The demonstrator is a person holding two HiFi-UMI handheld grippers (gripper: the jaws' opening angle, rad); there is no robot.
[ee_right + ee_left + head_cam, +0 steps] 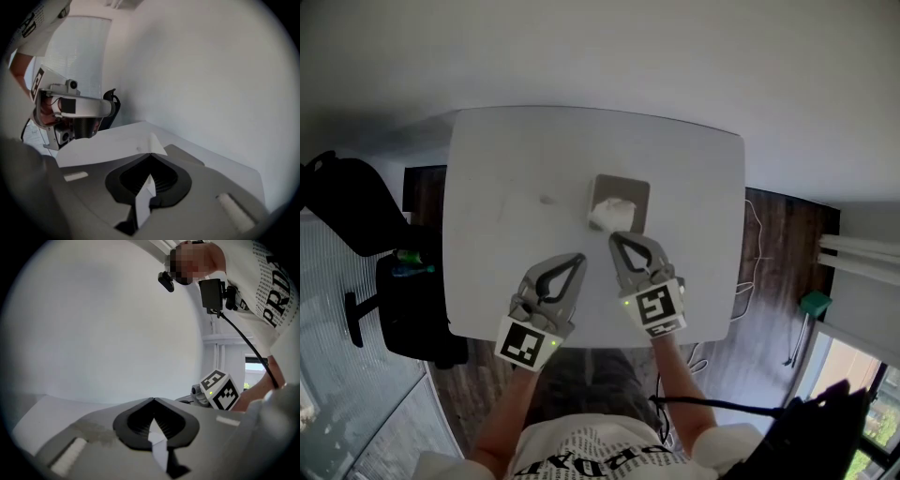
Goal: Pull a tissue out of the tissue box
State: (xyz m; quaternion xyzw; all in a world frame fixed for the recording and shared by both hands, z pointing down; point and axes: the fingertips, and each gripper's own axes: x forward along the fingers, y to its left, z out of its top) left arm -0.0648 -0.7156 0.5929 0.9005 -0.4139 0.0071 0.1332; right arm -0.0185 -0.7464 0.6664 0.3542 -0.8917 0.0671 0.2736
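Right gripper [615,238]: jaws fully closed, pinching corner of tissue [609,214] (white tip shows at jaw tips in right gripper view). Left gripper [578,257]: closed too, empty, hanging apart from tissue box [624,187]. Box sits near middle of table [506,169], tissue bunched at its opening.

Risks: nothing holds box down, so it may lift or slide with pull. Thin corner pinch may tear or slip.

Count: 1 box, 1 tissue showing, 2 grippers, 1 table.

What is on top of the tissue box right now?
A white tissue bunches up from the tissue box opening; the right tool pinches it. The box's inside is covered.
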